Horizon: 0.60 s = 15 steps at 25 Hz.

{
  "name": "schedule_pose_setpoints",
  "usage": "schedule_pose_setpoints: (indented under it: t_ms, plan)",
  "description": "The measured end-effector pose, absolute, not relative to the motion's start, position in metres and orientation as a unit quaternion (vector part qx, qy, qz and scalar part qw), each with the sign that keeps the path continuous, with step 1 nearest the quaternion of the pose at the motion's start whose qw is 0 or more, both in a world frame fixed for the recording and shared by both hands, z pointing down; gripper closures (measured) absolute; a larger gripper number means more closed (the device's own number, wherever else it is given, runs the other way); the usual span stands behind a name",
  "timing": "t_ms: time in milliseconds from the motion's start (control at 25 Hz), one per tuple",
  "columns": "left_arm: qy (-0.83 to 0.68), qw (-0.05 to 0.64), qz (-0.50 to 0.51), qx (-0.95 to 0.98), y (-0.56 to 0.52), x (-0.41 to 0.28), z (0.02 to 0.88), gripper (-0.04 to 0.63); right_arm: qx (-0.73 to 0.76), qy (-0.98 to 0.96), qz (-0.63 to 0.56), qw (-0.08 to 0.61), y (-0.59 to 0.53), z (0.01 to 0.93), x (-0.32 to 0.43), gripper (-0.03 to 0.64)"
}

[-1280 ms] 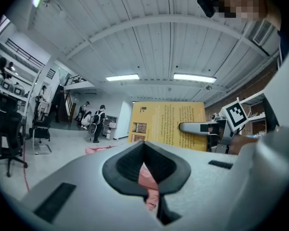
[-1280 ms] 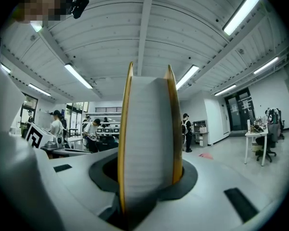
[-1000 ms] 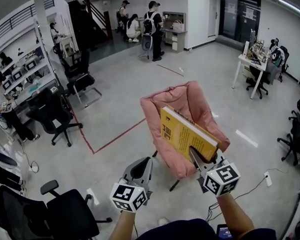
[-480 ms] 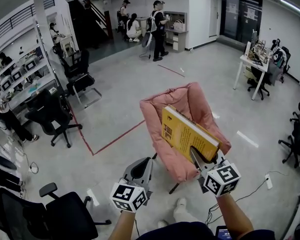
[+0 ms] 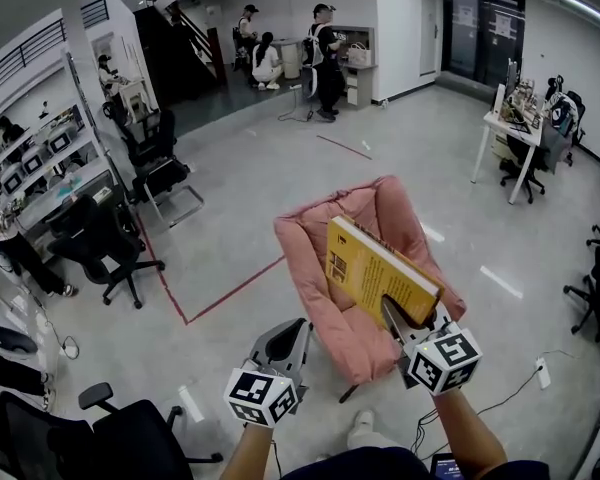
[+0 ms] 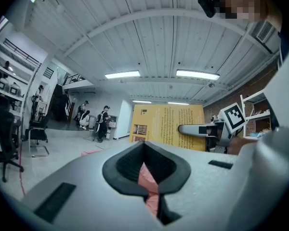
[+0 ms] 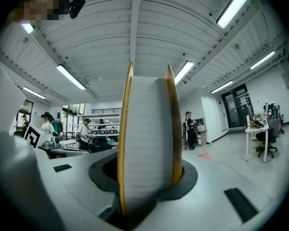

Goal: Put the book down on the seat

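Note:
The thick yellow book (image 5: 378,269) hangs spine-up over the pink padded chair (image 5: 325,238), and my right gripper (image 5: 398,320) is shut on its near edge. In the right gripper view the book's page block (image 7: 145,143) fills the gap between the jaws, which press on both yellow covers. My left gripper (image 5: 285,340) is held low to the left of the chair's front, shut with nothing in it. In the left gripper view the book (image 6: 166,124) and the right gripper (image 6: 197,129) show ahead on the right, beyond my left gripper (image 6: 147,184).
Black office chairs (image 5: 98,236) stand at the left and one (image 5: 130,443) at the near left. A red tape line (image 5: 230,288) crosses the floor left of the pink chair. A white desk (image 5: 508,130) stands at the far right, people (image 5: 325,58) at the back.
Both grippers and the held book have come a little closer to the pink chair, which now sits lower and nearer in the head view. The grip on the book has not changed.

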<state>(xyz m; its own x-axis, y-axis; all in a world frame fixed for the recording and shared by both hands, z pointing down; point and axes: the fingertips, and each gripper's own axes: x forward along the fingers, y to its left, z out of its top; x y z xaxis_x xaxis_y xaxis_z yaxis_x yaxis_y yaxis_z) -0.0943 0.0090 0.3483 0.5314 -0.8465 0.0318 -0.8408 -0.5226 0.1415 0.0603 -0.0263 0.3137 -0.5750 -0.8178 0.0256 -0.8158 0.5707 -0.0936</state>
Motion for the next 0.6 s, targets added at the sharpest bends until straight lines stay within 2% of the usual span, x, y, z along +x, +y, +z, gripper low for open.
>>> schedule_pose_setpoints:
  t_ms: [600]
  plan:
    - [-0.496,0.081,-0.011,0.864,-0.076,-0.057,0.349,0.595,-0.444,0.894,-0.065,0.01,-0.118,0.32,0.095,0.462]
